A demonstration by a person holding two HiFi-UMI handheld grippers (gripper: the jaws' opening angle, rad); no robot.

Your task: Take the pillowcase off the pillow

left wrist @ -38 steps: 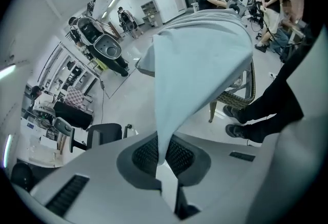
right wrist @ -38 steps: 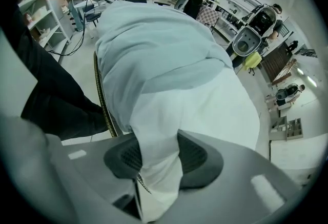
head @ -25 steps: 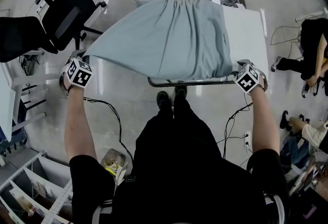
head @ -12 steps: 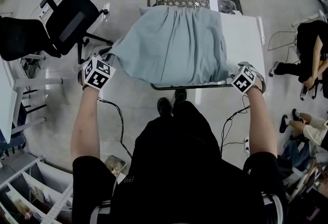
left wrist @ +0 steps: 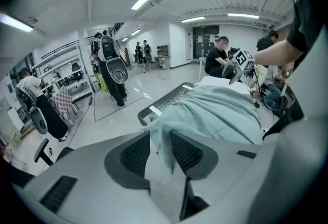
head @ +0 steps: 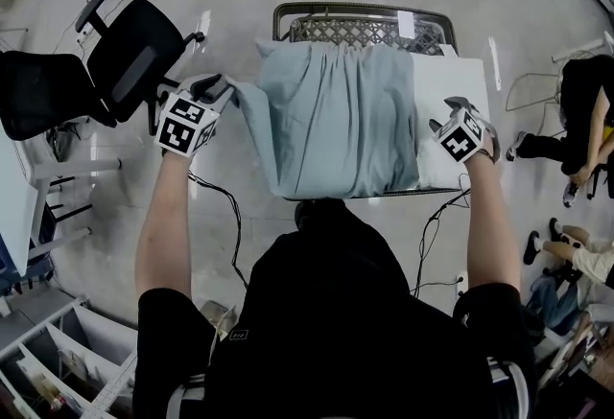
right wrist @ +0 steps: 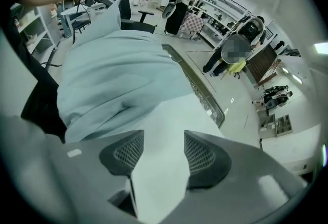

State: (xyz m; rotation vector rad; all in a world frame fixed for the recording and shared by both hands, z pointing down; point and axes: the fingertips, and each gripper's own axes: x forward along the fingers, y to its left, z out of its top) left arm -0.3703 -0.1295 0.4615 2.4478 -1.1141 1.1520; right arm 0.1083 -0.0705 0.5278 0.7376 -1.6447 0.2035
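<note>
With the left gripper (head: pixel 215 88) jaws just opening off a pillowcase (head: pixel 326 120) fold and the right gripper (head: pixel 442 117) open and empty, both should regrip the hem evenly.

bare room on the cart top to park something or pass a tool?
Free: the white strip right of the pillowcase, far half; the right tool, jaws just opened and empty, hangs over its near half. Bare mesh behind the pillowcase. Crowded: centre and left, all pillowcase; left tool, just opened, fabric between its jaws.
</note>
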